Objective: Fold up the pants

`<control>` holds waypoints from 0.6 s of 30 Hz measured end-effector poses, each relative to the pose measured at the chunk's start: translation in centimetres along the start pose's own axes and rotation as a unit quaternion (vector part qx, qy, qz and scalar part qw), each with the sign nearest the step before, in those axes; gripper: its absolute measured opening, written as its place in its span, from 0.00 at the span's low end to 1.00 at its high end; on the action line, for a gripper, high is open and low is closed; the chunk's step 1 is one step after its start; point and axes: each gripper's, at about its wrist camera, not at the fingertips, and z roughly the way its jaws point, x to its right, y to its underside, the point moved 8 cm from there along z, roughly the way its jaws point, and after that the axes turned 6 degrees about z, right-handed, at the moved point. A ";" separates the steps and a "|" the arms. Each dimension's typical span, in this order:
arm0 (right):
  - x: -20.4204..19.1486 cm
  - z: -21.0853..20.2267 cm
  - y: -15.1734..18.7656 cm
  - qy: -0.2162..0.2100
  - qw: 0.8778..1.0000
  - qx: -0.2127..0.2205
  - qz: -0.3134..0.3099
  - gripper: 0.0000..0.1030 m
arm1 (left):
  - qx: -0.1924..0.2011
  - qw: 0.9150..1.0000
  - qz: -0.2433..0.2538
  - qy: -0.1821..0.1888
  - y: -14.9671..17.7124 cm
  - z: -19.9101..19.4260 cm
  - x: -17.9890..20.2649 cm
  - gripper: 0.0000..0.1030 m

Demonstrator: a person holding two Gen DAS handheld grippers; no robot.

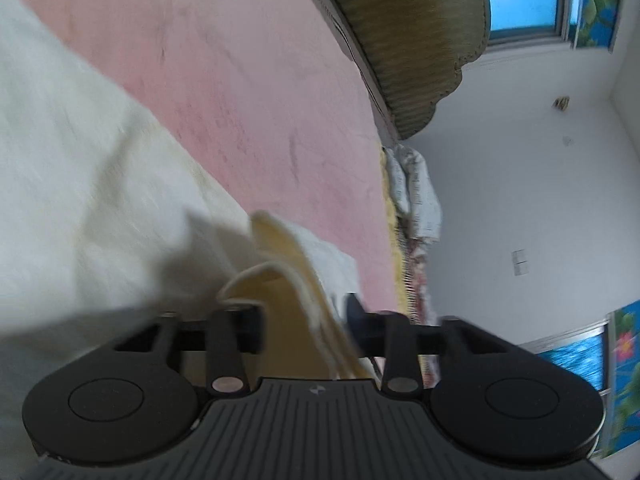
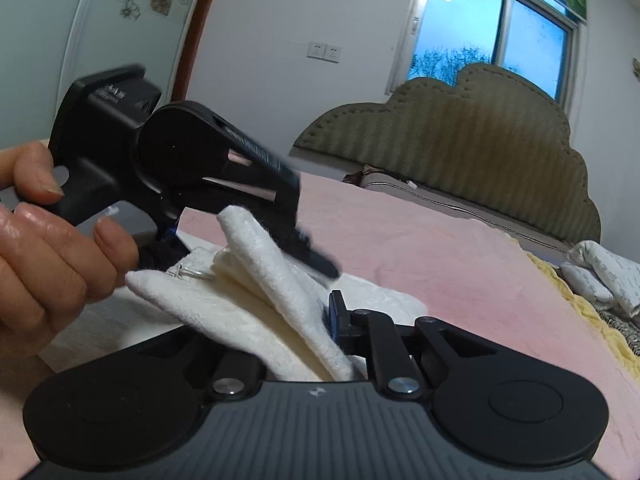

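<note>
Pants (image 2: 256, 312) on a pink bed (image 2: 460, 264) — folding judged in progress, no finished fold seen.
One cream edge is clamped by the right gripper (image 2: 320, 332); the left gripper (image 1: 304, 316) is seen straddling a bunched edge, pad contact unclear. Long axis runs away up-left in the left view — far end hidden.

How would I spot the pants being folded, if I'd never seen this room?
Find the bed with the pink blanket and the scalloped olive headboard. At its near edge lie the pants, a fluffy cream-white garment pinched in the black grippers. No other cloth there is plain cream; the bundle at the bed's side is printed.
</note>
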 end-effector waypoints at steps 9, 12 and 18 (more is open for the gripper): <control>-9.1 1.6 -1.5 -0.079 0.991 -0.007 -0.106 0.11 | 0.060 0.964 0.204 -0.161 -2.9 -7.4 -0.2 0.12; -12.3 2.8 -1.7 -0.114 0.987 -0.012 -0.115 0.11 | 0.072 0.939 0.263 -0.208 -3.6 -9.3 -0.9 0.12; -16.8 4.7 -1.0 -0.158 0.978 -0.037 -0.131 0.11 | 0.064 0.912 0.298 -0.274 -3.2 -10.8 -4.4 0.13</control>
